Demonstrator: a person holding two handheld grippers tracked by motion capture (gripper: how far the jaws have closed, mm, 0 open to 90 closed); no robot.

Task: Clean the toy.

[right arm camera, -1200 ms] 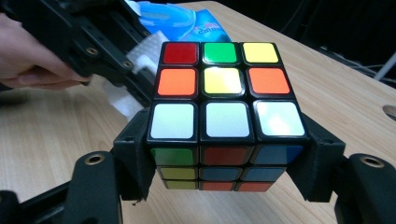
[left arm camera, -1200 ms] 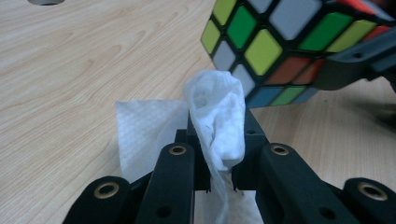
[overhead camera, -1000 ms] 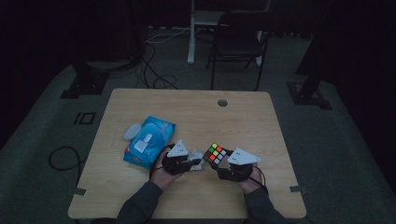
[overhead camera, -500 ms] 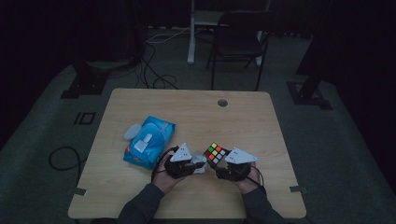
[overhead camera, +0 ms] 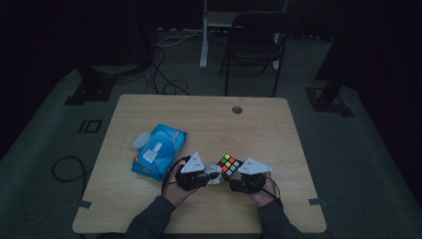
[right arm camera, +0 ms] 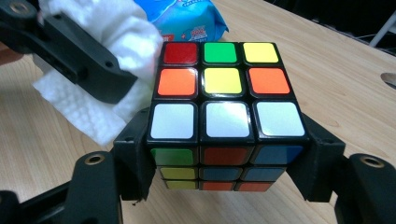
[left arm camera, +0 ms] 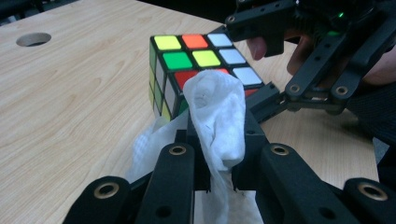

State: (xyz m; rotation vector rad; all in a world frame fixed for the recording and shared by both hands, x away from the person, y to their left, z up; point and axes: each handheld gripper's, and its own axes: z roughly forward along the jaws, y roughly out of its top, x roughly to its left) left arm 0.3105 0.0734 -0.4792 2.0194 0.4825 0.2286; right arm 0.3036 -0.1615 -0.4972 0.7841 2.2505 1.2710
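Little has shifted since the earlier frames: our left gripper [overhead camera: 211, 175] has crept slightly toward the cube [overhead camera: 229, 164], and our right gripper [overhead camera: 234, 175] sits as it did. We read that as the wipe [left arm camera: 215, 116] being brought into contact, so the cleaning pass looks to be at its start, not its end.

Nearest us, in the left gripper view, the jaws are pinched together on a bunched white wipe, whose rounded end touches the upper edge of the cube. In the right gripper view the jaws are clamped on the cube's two sides, holding it just above the table [overhead camera: 164, 112] with the red, green and yellow row farthest from that camera. The wipe [right arm camera: 112, 51] and the other gripper's black jaw lie against the cube's [right arm camera: 223, 88] left side there.

Farther out on the table, a blue pack of wipes [overhead camera: 160, 151] lies left of the grippers, with a small pale object [overhead camera: 141, 140] just beside it; we cannot tell what that is. A round hole [overhead camera: 237, 109] marks the far edge, and a chair [overhead camera: 254, 47] stands beyond.
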